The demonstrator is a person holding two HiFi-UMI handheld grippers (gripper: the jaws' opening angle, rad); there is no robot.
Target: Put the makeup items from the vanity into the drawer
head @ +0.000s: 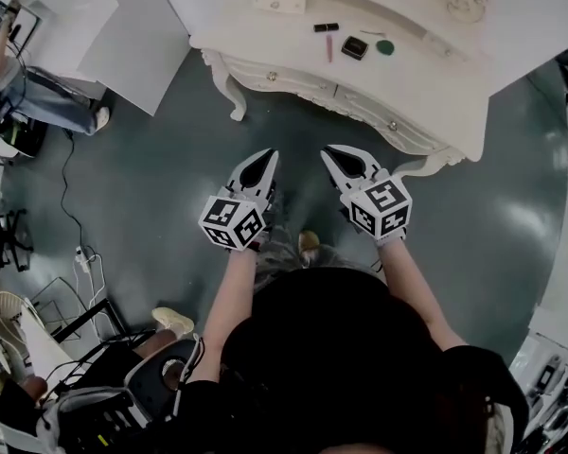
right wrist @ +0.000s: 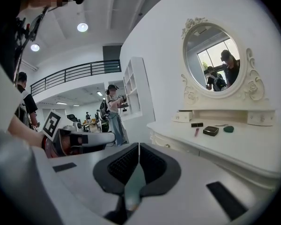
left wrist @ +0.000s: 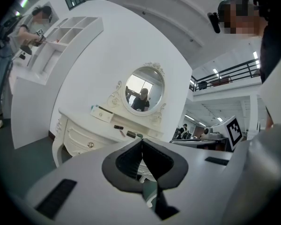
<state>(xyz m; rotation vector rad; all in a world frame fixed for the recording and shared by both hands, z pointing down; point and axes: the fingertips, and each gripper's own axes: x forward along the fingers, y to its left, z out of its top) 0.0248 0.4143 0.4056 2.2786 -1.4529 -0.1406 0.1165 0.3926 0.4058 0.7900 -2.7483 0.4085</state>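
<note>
Approach stage, with left gripper [head: 266, 156] and right gripper [head: 330, 151] both clenched on nothing. Makeup items [head: 354, 47] at one o'clock atop vanity [head: 435, 78], well apart. Next, probably: close in, open drawer [head: 308, 81].

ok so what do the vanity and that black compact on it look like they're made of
Vanity: probably white-painted wood with a satin finish; the curved, carved legs suggest it. Black compact: likely hard plastic, slightly glossy since its top catches light; too small to be sure.

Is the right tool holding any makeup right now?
No, the right tool is shut with nothing between its jaws; the compact lies on the vanity.
</note>
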